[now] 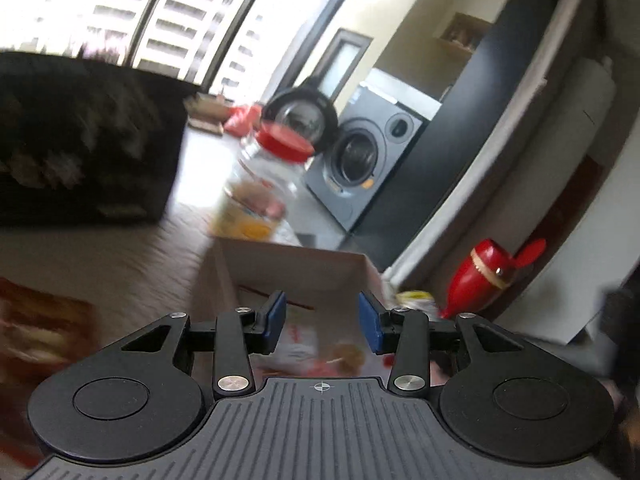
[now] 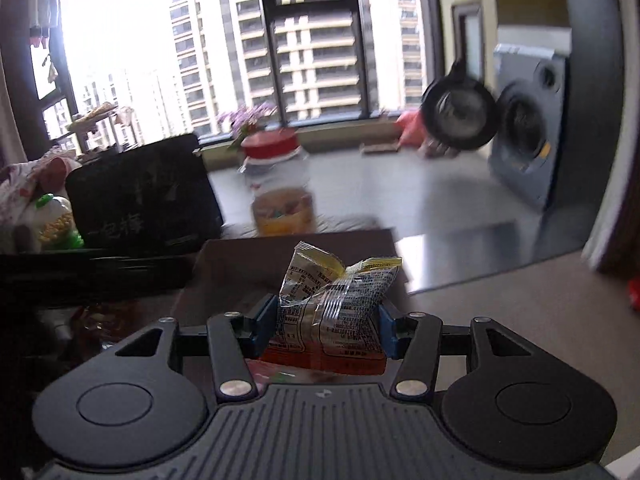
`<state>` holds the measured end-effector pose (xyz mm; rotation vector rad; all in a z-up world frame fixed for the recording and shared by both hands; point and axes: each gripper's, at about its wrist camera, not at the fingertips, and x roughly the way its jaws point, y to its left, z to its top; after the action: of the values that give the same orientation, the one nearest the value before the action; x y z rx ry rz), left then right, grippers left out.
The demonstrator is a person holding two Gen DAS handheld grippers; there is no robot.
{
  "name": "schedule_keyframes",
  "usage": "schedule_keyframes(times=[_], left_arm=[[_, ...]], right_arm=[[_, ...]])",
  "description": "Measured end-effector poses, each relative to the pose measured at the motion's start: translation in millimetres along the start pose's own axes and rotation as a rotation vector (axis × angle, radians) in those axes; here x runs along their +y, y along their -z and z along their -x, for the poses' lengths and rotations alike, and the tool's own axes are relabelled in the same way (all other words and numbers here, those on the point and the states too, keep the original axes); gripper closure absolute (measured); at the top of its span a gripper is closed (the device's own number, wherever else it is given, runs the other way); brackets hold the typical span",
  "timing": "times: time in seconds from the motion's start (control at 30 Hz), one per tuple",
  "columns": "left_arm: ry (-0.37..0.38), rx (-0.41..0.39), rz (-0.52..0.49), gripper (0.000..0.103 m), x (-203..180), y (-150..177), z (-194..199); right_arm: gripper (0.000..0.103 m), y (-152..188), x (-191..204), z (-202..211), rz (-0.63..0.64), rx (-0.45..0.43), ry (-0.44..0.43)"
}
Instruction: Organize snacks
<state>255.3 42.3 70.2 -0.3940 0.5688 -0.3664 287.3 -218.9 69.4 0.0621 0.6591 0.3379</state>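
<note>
My left gripper is open and empty, hovering over an open cardboard box with snack packets lying inside. My right gripper is shut on a clear snack packet with yellow edges and printed text, held above the near side of the same box. A clear jar with a red lid stands beyond the box and holds snacks; it also shows in the right wrist view.
A black box with white characters stands left of the jar. A red bottle-shaped object lies right of the box. A grey washing machine and a black round pan are further back. Windows fill the far wall.
</note>
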Motion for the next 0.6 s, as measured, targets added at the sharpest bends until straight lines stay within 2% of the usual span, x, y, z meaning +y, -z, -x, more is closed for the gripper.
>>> schedule_keyframes(times=[0.03, 0.13, 0.27, 0.33, 0.5, 0.6], left_arm=[[-0.018, -0.001, -0.011, 0.058, 4.4, 1.1, 12.3], [-0.143, 0.030, -0.007, 0.059, 32.8, 9.2, 47.2], [-0.242, 0.018, -0.068, 0.059, 63.3, 27.0, 73.3], [-0.286, 0.025, -0.050, 0.059, 78.0, 37.3, 84.1], [-0.325, 0.040, 0.069, 0.060, 107.1, 55.9, 111.1], [-0.337, 0.031, 0.119, 0.060, 118.1, 67.4, 126.1]], right_arm=[[0.050, -2.2, 1.2, -7.7, -0.024, 0.021, -0.014], [0.047, -1.9, 10.1, -14.8, -0.048, 0.037, -0.001], [0.044, 1.2, 38.0, -7.6, 0.008, 0.030, 0.032], [0.043, 7.3, 62.9, 1.4, 0.074, 0.030, 0.002], [0.043, 32.9, 137.3, 6.1, 0.191, 0.055, -0.150], [0.043, 41.5, 179.7, -9.7, 0.253, 0.090, -0.171]])
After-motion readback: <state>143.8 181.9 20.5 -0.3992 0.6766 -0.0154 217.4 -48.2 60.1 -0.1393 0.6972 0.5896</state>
